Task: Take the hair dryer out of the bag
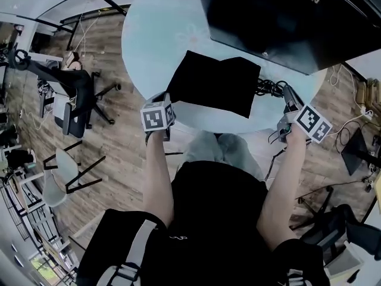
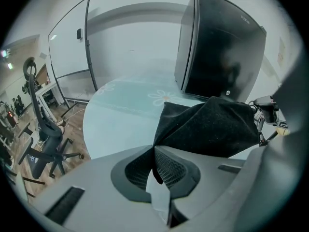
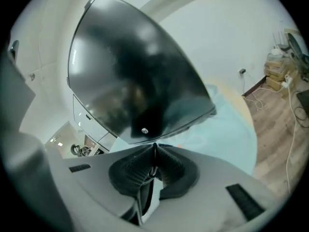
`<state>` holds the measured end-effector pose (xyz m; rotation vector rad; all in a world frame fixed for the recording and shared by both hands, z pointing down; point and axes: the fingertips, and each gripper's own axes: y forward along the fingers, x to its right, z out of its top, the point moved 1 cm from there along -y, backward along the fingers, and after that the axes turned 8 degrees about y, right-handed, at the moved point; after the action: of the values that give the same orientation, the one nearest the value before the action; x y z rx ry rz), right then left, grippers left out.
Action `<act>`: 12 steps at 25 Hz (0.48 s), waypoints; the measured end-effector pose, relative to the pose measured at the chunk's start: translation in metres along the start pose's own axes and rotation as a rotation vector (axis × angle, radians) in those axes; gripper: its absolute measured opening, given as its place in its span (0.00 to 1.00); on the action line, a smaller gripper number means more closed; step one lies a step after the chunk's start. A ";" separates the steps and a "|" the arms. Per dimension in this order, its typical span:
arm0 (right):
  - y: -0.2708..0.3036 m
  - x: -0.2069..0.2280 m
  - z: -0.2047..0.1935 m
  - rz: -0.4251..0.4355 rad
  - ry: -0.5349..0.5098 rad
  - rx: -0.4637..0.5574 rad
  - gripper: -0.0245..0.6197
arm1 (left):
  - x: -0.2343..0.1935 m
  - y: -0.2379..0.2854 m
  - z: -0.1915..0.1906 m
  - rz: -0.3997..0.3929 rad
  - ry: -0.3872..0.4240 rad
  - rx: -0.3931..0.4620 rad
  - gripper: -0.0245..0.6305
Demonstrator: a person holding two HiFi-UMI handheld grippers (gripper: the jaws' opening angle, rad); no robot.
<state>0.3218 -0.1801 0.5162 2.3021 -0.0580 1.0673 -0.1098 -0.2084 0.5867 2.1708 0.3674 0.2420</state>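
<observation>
1. Round and pale blue, the counter stands on a wood floor and carries a black fabric bag near its front edge. No hair dryer shows in any view. Judging by how the cloth humps up in the left gripper view, it is probably inside the bag.
2. A tangled black cord comes out at the bag's right edge, so the mouth probably faces that side.
3. The bag's long axis runs left to right across the head view, from one gripper toward the other. The dryer's own axis cannot be told while it is covered.
4. The left hand-held gripper is at the bag's near-left corner. In its own view, its jaws are clamped on a fold of the black cloth.
5. The right hand-held gripper is just past the bag's right edge, at the end of the cord. Its jaws are pressed almost together, apparently on a thin dark strand that I take for that cord.
6. The right hand is therefore nearer the way out, and the contents lie to its left. A pull rightward along the bag's length, with the left corner pinned, looks like the move that would draw the dryer out.
7. Behind the bag a large black panel leans over the counter. An office chair stands off to the left.
</observation>
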 end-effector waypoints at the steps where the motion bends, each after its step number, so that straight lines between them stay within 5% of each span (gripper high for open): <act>1: -0.008 0.007 0.003 -0.017 0.014 0.022 0.08 | 0.000 0.000 -0.001 -0.002 0.001 -0.004 0.07; 7: -0.063 0.046 0.010 -0.117 0.136 0.197 0.08 | -0.006 0.002 -0.001 0.006 0.037 0.006 0.07; 12: -0.095 0.057 -0.021 -0.156 0.247 0.287 0.08 | -0.010 -0.005 -0.010 -0.032 0.056 0.027 0.07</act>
<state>0.3723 -0.0789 0.5197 2.3544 0.3892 1.3396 -0.1233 -0.2021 0.5880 2.1867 0.4390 0.2814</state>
